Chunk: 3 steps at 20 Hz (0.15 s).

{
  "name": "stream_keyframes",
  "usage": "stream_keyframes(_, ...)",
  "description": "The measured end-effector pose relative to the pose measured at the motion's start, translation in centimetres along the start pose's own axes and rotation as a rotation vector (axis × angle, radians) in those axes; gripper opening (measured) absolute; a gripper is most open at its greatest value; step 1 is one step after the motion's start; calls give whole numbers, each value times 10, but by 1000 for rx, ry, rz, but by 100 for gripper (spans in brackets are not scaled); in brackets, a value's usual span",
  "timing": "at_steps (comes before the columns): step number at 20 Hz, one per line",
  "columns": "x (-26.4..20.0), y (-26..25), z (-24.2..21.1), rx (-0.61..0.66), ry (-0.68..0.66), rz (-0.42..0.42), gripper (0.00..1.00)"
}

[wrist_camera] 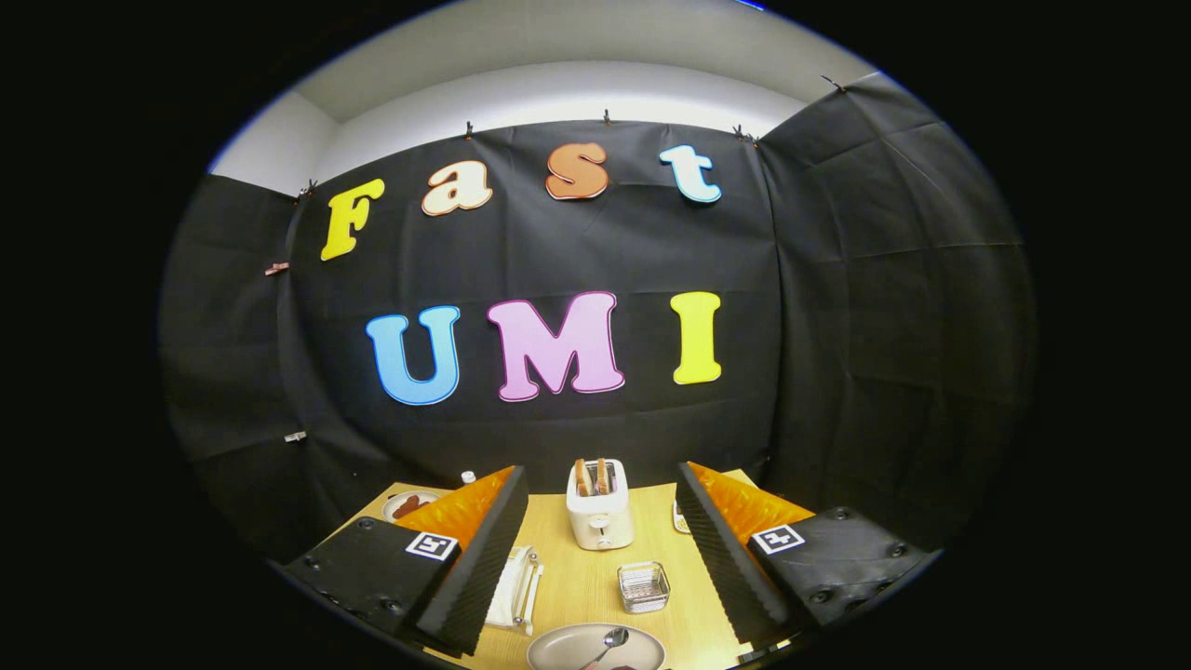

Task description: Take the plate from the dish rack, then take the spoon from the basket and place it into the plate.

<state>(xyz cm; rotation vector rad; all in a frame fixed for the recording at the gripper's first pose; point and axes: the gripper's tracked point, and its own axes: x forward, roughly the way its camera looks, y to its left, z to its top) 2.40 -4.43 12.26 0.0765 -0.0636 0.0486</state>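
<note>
Nearest to you, the plate [569, 645] lies flat on the wooden table [651, 530], between the fingers and low beneath them, and the spoon [608, 642] rests in it with its bowl up toward the far rim. That placement reads as the task's goal already met, so you need no further grasp. Your gripper [600, 544] hangs above with its fingers spread wide and nothing between them (released, raised off the table), which suits a withdrawal after letting go.

Just beyond the plate, the small clear basket [643, 586] sits right of centre, holding nothing I can make out, as you would expect once the spoon is out. To its left, partly behind the left finger, stands the dish rack [517, 591], its slots apparently free of the plate.

Farther back, a white toaster [600, 507] holds two slices upright, well clear of your work. At the far left edge sits another small plate [409, 505] with something dark on it.
</note>
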Motion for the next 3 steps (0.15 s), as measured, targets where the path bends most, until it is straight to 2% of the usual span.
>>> stream_keyframes(3,-5,-4,-1,-4,1,-17,98)
